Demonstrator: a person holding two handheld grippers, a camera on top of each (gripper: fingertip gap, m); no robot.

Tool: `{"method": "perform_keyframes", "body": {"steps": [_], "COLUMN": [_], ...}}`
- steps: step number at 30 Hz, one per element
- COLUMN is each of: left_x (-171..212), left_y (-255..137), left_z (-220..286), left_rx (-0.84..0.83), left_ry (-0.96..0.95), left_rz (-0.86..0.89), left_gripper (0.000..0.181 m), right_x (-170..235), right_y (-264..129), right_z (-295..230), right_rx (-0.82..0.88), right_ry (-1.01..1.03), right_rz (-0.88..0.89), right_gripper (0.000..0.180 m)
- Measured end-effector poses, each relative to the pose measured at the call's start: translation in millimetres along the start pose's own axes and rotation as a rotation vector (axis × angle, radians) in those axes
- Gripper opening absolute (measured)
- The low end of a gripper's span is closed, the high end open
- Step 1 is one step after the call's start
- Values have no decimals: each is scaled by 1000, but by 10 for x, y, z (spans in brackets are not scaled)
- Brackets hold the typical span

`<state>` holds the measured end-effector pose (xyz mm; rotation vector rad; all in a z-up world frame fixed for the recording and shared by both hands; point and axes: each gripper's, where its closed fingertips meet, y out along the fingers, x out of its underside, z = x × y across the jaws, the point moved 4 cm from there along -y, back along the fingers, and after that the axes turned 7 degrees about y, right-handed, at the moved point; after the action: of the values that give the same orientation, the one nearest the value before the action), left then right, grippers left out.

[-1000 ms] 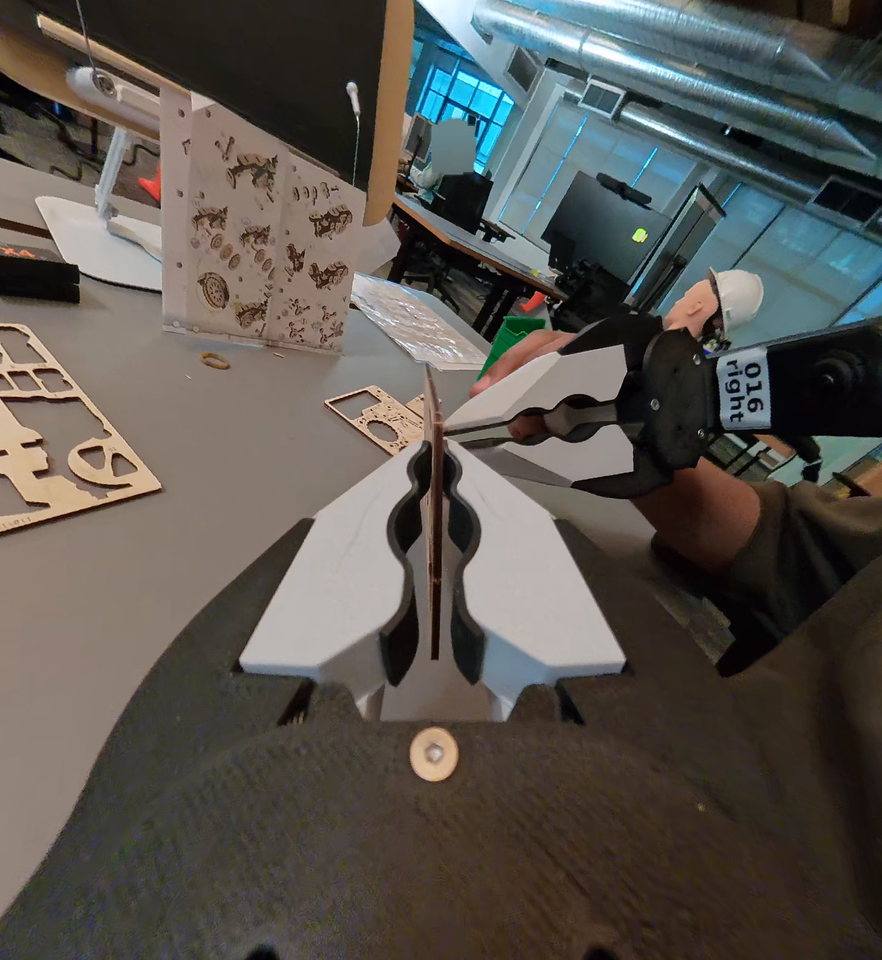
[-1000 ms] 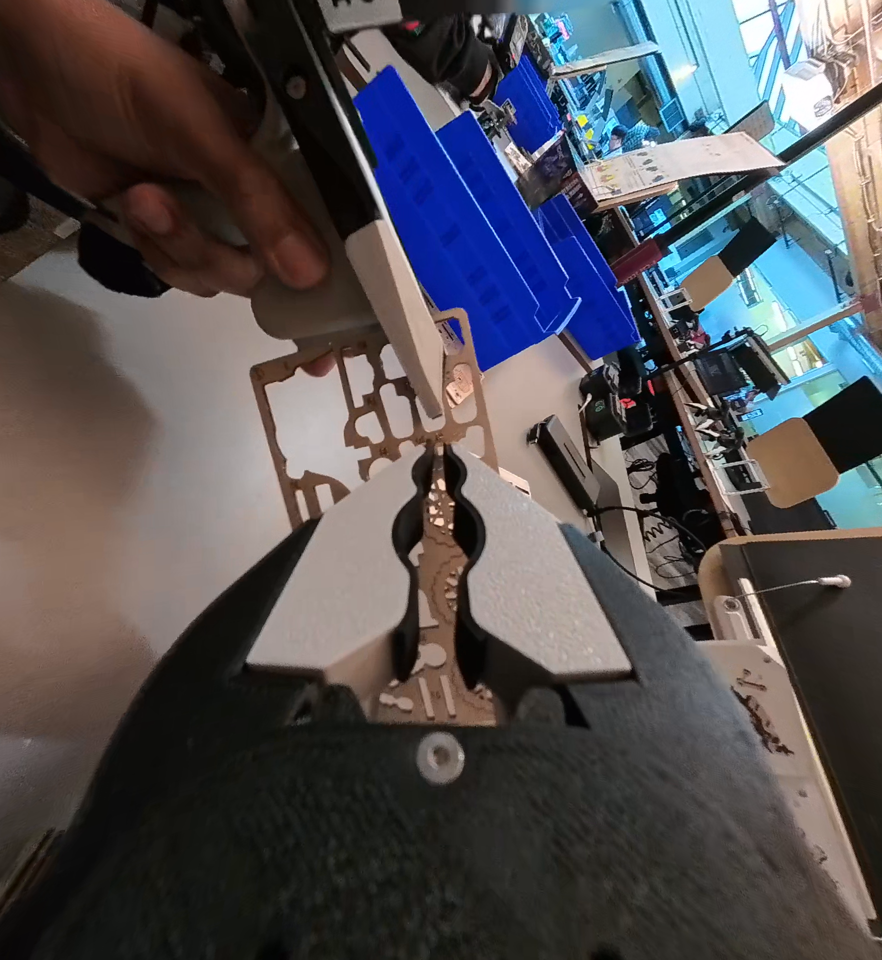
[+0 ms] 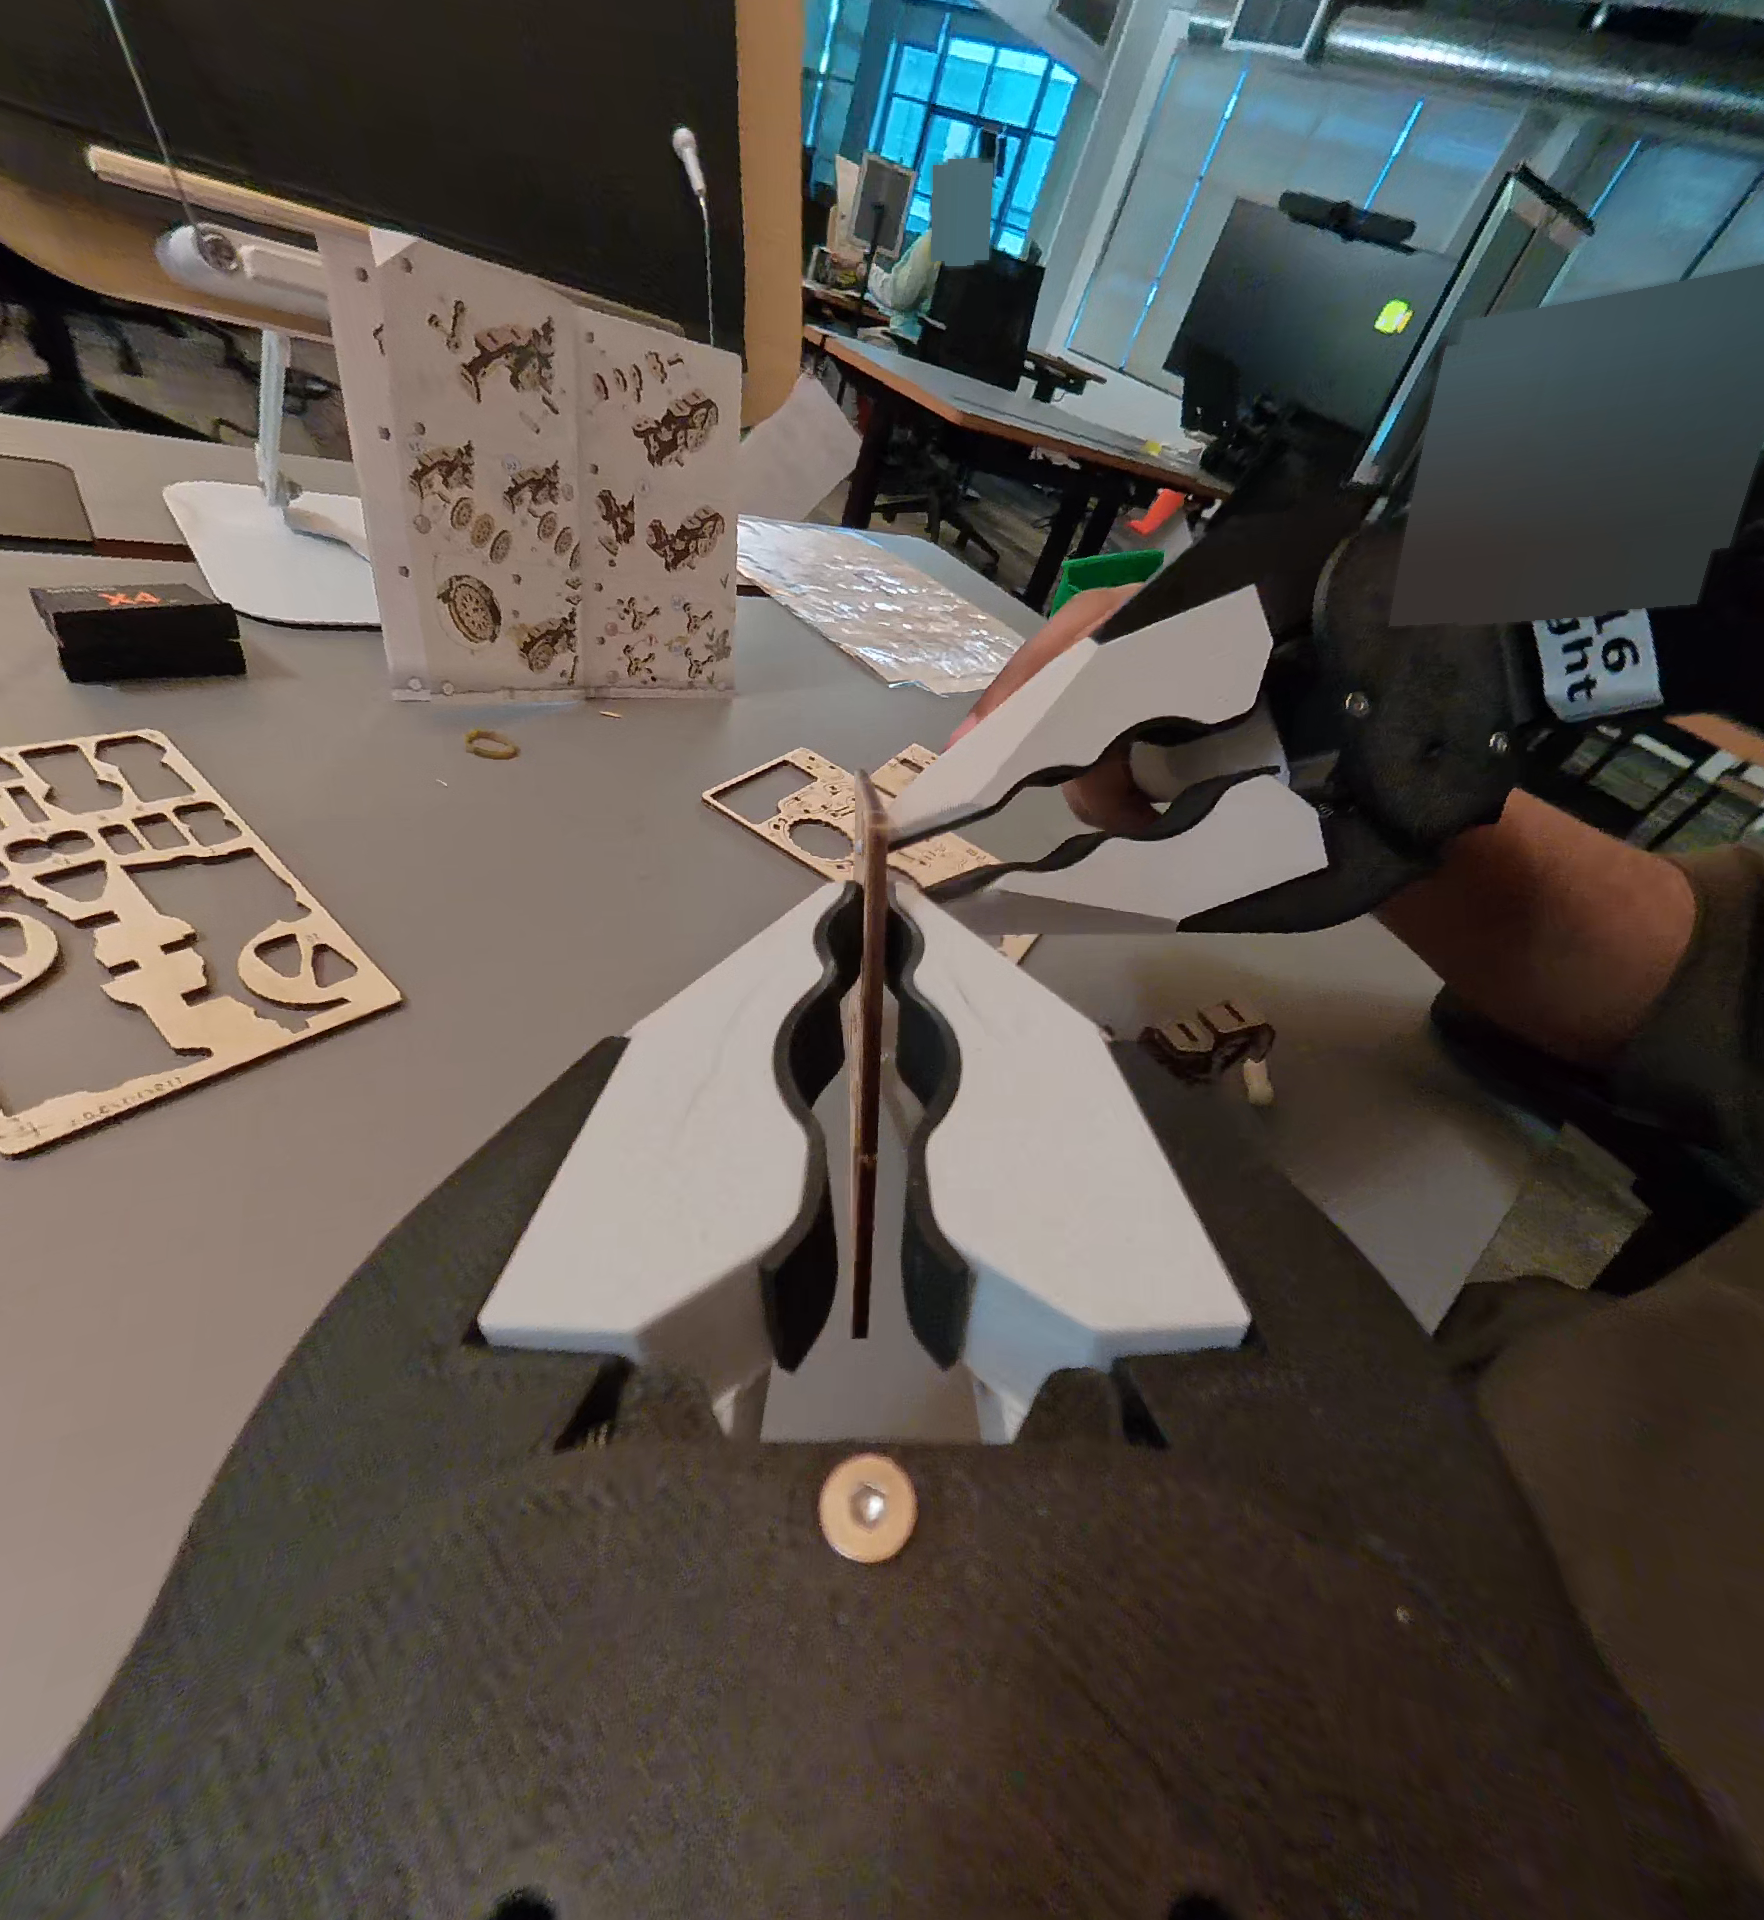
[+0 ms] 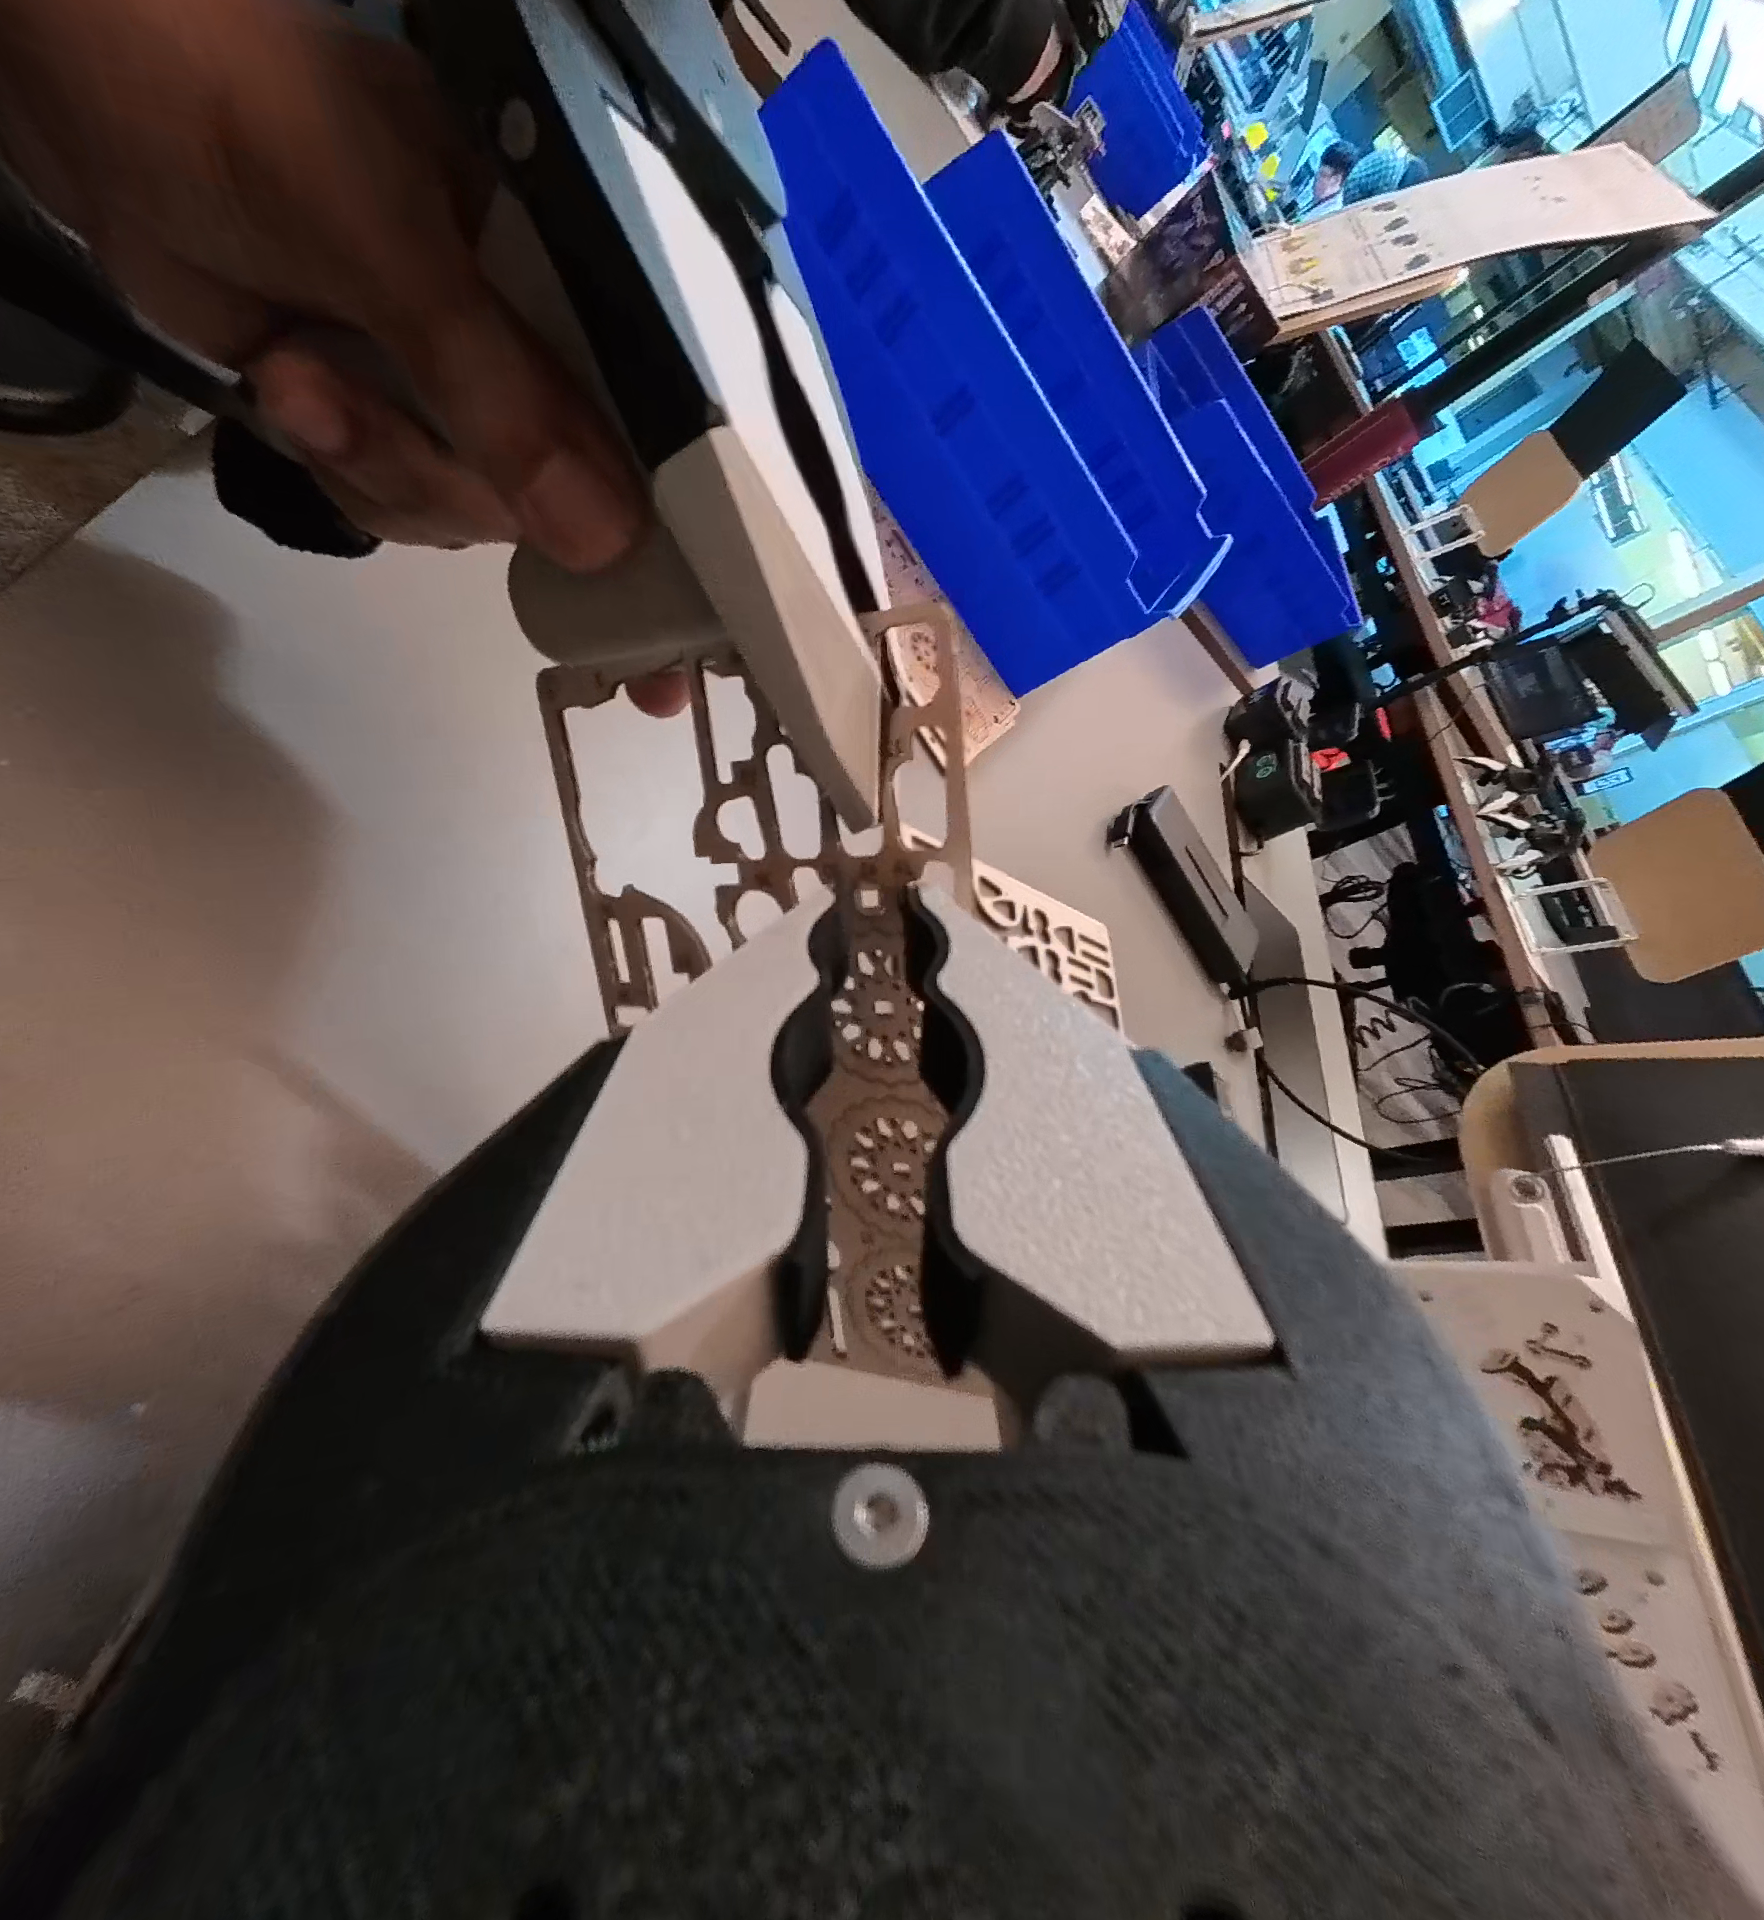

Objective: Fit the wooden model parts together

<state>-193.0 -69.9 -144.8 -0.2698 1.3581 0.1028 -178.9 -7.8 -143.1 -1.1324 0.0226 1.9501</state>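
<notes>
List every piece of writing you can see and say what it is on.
I won't quote writing; here is where it stands.
White tag on the right gripper: printed characters, legible.
Black box, far left: red mark, legible.
Instruction sheet, standing upright: numbers too small to read.
Cut-out wooden sheet, lying on the left: engraved marks too small to read.

Grey table, pretty cluttered: punched-out plywood sheet on the left, another smaller one further back, rubber band, black box, silvery foil bag, small dark wooden subassembly at right.
</notes>
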Motion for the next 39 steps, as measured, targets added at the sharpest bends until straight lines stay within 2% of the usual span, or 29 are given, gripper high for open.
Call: {"method": "perform_keyframes", "body": {"steps": [1, 20, 25, 28, 32, 36, 39], "left_x": [1, 25, 2, -24, 6, 25, 25], "left_y": [3, 32, 9, -10, -15, -7, -31], "left_z": [5, 39, -7, -32, -82, -118, -185], "left_rx": [-5, -38, -61, -38, -44, -58, -89], "left_ry": [13, 106, 103, 28, 9, -18, -58], "left_rz": [-3, -33, -19, 5, -1, -7, 14], "left_gripper": [0, 0, 0, 0, 0, 0, 0], "right_x": [1, 19, -1, 19, -75, -52, 4], "right_y": [-1, -25, -63, -48, -104, -88, 10], "right_z": [0, 2, 4, 24, 104, 144, 134], "right_rx": [-5, -96, -138, -87, -77, -29, 57], "right_ry": [2, 86, 153, 96, 172, 182, 176], "right_rz": [-6, -70, -47, -55, 45, 45, 4], "right_gripper": [7, 6, 0, 0, 1, 17, 21]}}
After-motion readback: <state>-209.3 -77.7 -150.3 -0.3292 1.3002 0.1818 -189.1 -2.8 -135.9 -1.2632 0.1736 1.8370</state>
